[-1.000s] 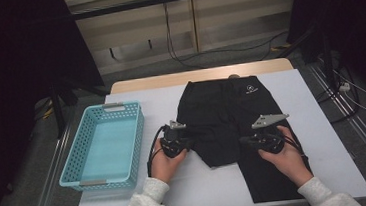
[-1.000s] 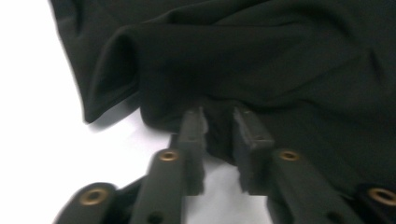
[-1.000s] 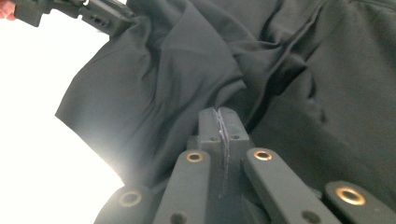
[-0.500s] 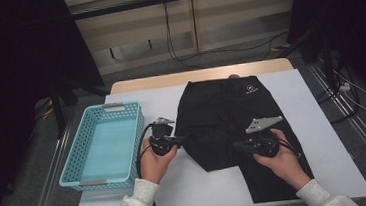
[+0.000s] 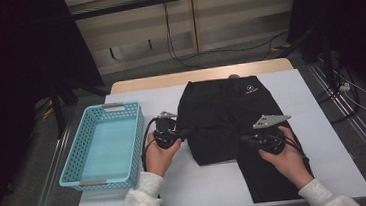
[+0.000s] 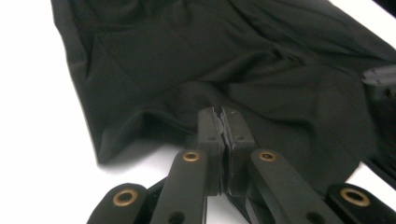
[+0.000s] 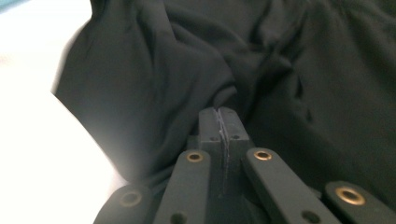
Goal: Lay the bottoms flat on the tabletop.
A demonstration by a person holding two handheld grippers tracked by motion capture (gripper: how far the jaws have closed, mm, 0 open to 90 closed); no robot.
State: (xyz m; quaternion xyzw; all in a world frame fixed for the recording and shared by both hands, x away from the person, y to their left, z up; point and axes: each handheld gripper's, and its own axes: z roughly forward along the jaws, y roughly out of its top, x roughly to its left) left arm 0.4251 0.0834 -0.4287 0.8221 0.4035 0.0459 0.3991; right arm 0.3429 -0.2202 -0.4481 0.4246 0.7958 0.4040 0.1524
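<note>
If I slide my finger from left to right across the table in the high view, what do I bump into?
Blue basket → left gripper → black trousers → right gripper.

Black shorts [image 5: 232,116] lie flat on the white table, one leg folded up short.

A white-topped rectangular table [image 5: 324,136] with a pale wooden far edge stood on a grey floor [image 5: 207,60]. Behind it ran a beige panelled wall [image 5: 234,18] with black cables [image 5: 176,48] hanging down. Dark curtains [image 5: 11,58] flanked both sides; metal rails [image 5: 358,123] lay alongside.
</note>
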